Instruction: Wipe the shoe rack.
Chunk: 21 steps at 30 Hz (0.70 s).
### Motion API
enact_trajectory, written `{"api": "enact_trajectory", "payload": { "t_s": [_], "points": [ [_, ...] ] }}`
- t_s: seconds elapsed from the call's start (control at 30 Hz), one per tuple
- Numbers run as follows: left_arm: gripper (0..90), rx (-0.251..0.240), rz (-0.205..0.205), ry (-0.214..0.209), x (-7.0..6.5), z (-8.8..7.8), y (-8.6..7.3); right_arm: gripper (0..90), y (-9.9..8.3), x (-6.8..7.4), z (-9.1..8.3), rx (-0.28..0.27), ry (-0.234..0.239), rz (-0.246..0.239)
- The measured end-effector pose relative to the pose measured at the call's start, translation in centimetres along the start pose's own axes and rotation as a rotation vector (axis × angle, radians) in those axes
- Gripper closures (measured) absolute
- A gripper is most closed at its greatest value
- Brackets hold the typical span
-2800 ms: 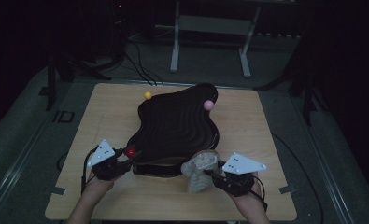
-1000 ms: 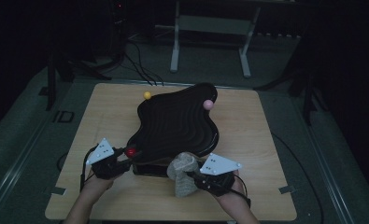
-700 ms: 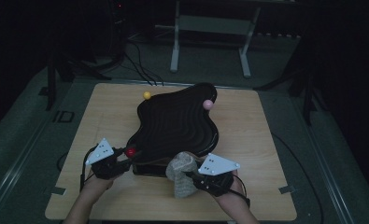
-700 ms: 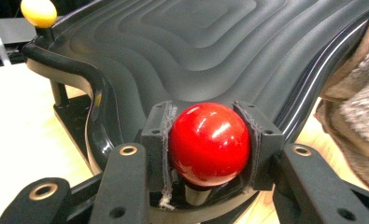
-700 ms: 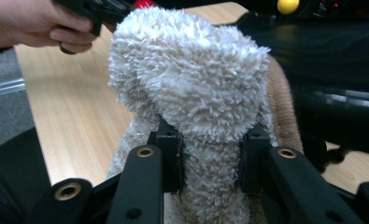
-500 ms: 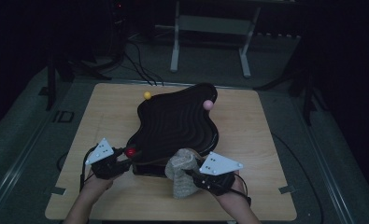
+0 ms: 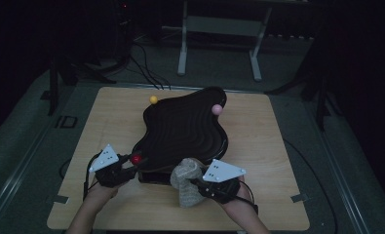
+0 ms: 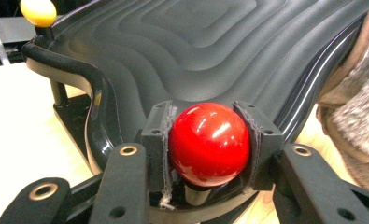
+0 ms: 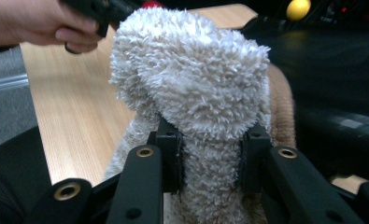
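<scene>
Fluffy cloth (image 9: 191, 88), clamped in the right gripper (image 9: 209, 154) at the tray's (image 7: 185, 129) near edge, could slip and smear unevenly if the left gripper (image 8: 209, 147), clamped on the red knob (image 8: 209, 143), lets the tray shift.

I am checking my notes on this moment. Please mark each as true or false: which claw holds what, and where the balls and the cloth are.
1. The left claw grips the red ball. True.
2. The right claw is empty. False: it is shut on the fluffy cloth.
3. The yellow ball is at the black tray's far edge. True.
4. The cloth lies on the floor. False: it is at the tray's near edge, above the table.
</scene>
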<state>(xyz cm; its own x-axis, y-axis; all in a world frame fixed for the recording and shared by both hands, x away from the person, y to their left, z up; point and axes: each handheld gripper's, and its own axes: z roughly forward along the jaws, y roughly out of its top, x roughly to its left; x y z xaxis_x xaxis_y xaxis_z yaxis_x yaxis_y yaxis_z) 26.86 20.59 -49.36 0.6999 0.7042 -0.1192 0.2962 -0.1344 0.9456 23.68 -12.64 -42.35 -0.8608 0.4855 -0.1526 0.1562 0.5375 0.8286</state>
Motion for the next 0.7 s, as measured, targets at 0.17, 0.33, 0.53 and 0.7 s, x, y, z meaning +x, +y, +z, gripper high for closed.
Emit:
{"api": "enact_trajectory", "payload": {
  "t_s": [0.17, 0.33, 0.53, 0.7],
  "points": [
    [59.5, -0.001, -0.003, 0.001, 0.0, 0.0, 0.0, 68.4, 0.6, -0.3, -0.6, -0.052, 0.014, 0.02],
    [59.6, 0.0, -0.001, 0.003, 0.0, 0.0, 0.0, 68.3, 0.3, -0.2, 0.4, -0.016, 0.036, 0.022],
    [59.6, 0.001, 0.001, 0.0, 0.0, 0.0, 0.0, 68.1, 1.3, -0.3, -0.1, -0.056, 0.032, 0.018],
    [59.6, 0.001, 0.0, 0.002, 0.0, 0.0, 0.0, 68.0, 0.9, 0.1, 1.3, -0.006, 0.041, 0.008]
  ]
}}
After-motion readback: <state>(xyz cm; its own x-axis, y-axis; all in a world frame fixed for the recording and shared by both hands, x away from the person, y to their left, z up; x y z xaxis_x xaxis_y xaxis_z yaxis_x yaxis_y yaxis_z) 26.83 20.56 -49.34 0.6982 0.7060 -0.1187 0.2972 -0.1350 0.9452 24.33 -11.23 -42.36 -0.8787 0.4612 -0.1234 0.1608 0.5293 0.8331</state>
